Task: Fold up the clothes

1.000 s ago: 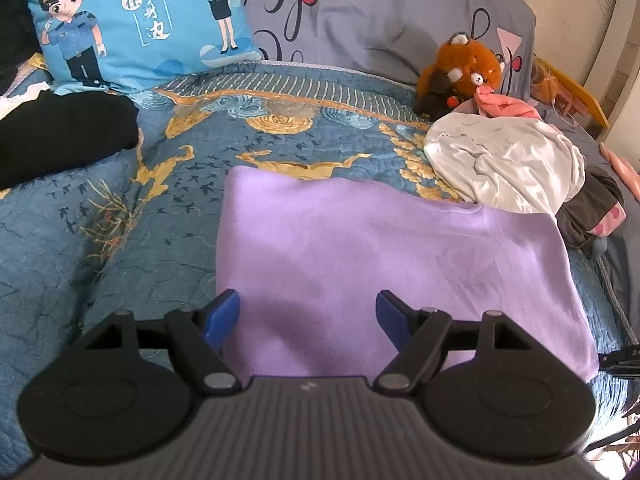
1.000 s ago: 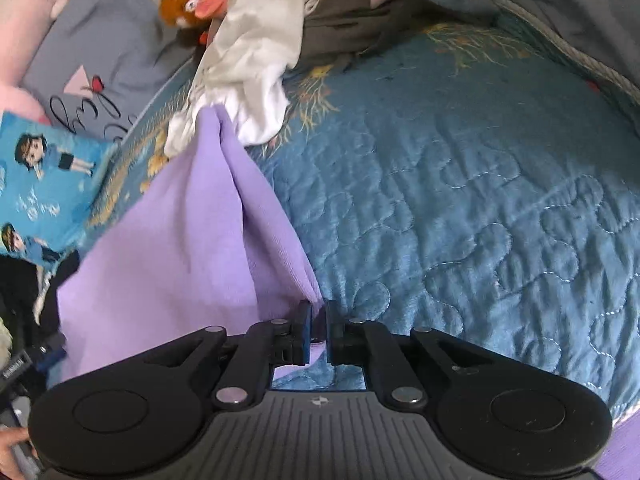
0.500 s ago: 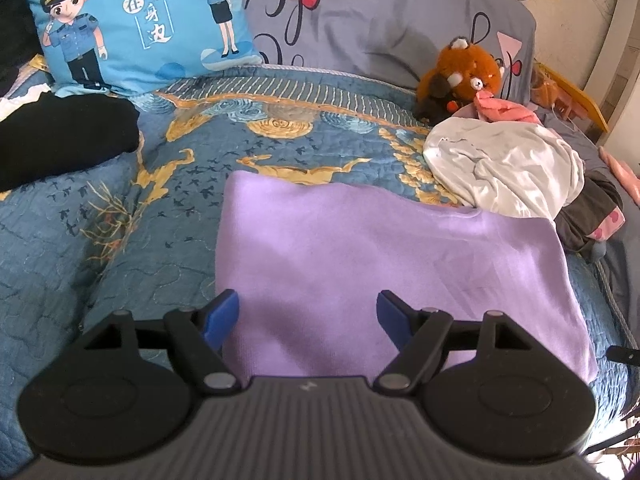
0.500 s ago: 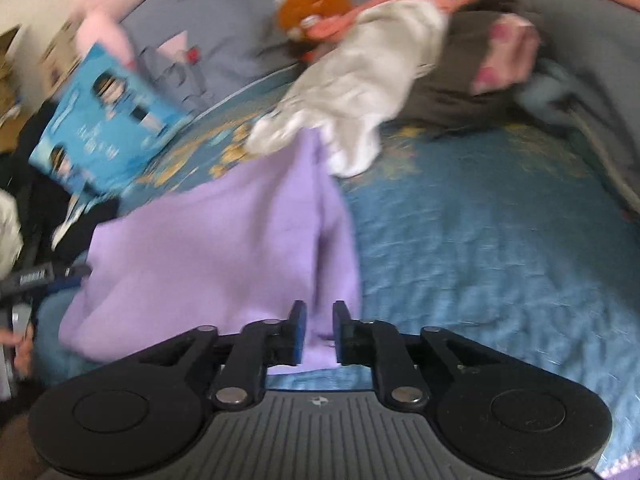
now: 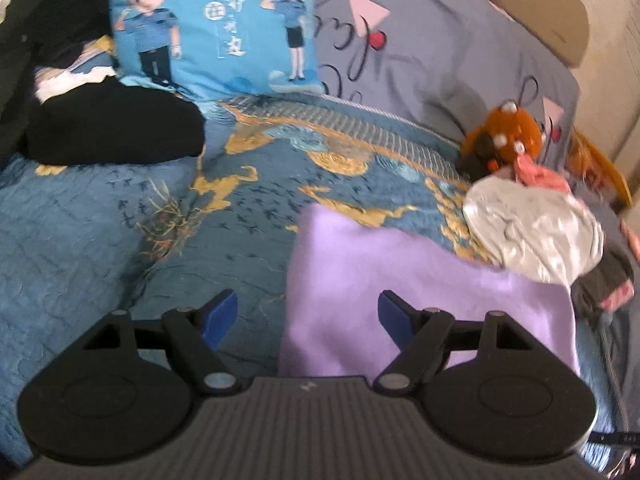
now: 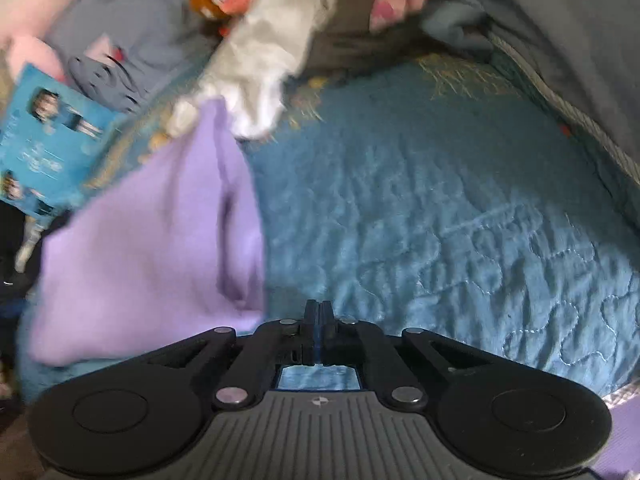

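plain lilac garment (image 5: pixel 420 292), blue-gold quilt (image 5: pixel 100 240)

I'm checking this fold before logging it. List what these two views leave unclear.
- Purple garment: near edge hidden behind the left gripper body in the left wrist view; garment type unreadable.
- Right gripper: jaws shut, purple cloth lies beside them; motion blur hides whether any fabric is pinched.
- Dark clothes: behind the white garment, cut by the frame edge.
- Cushion lettering: blurred.
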The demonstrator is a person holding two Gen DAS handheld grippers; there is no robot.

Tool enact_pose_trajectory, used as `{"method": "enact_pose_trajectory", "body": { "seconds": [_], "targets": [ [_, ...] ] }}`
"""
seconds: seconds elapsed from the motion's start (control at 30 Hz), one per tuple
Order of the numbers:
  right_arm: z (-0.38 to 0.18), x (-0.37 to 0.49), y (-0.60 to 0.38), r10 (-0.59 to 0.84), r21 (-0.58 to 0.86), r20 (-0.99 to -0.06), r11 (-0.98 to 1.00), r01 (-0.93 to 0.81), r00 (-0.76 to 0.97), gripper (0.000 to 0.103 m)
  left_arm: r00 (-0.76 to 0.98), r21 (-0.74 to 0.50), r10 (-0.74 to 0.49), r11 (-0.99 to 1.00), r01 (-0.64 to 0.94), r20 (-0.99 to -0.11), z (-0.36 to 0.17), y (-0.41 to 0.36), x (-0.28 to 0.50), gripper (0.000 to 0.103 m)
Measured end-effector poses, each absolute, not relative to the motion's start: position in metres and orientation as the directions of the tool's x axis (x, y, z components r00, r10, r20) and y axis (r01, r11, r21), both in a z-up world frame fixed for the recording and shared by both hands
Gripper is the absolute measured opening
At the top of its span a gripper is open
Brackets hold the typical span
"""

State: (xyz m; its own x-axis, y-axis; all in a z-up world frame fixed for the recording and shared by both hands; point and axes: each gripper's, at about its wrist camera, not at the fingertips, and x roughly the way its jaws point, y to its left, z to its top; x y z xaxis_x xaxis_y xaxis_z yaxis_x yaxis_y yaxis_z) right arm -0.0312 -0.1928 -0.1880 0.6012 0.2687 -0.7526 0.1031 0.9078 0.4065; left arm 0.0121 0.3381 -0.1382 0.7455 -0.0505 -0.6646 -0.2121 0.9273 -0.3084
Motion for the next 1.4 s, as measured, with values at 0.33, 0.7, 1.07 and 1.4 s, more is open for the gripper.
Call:
{"method": "enact_pose_trajectory", "body": {
  "seconds": [0.33,0.7,1.07,1.4],
  "targets": [
    [-0.164,0.000,-0.148,0.370,0.432,-0.681,0.900,-0.060,0.632,0.023,0.619,-0.477,-0.236,0.840,-0.258,-0.750,-0.146,0.353,0.004,0.092],
    [-0.169,-0.004,-0.148,0.395,0.491,-0.665,0.871,-0.027,0.634,0.026,0.487,-0.471,-0.289,0.826,-0.308,-0.824,-0.160,0.348,-0.024,0.096],
    [-0.173,-0.006,-0.149,0.396,0.503,-0.667,0.864,-0.010,0.631,0.028,0.502,-0.398,-0.204,0.861,-0.316,-0.840,-0.167,0.342,-0.031,0.039],
    [-0.169,-0.011,-0.151,0.379,0.482,-0.665,0.876,-0.018,0.644,0.028,0.460,-0.125,0.022,0.950,-0.285,-0.887,-0.170,0.309,-0.024,0.051]
  ]
}}
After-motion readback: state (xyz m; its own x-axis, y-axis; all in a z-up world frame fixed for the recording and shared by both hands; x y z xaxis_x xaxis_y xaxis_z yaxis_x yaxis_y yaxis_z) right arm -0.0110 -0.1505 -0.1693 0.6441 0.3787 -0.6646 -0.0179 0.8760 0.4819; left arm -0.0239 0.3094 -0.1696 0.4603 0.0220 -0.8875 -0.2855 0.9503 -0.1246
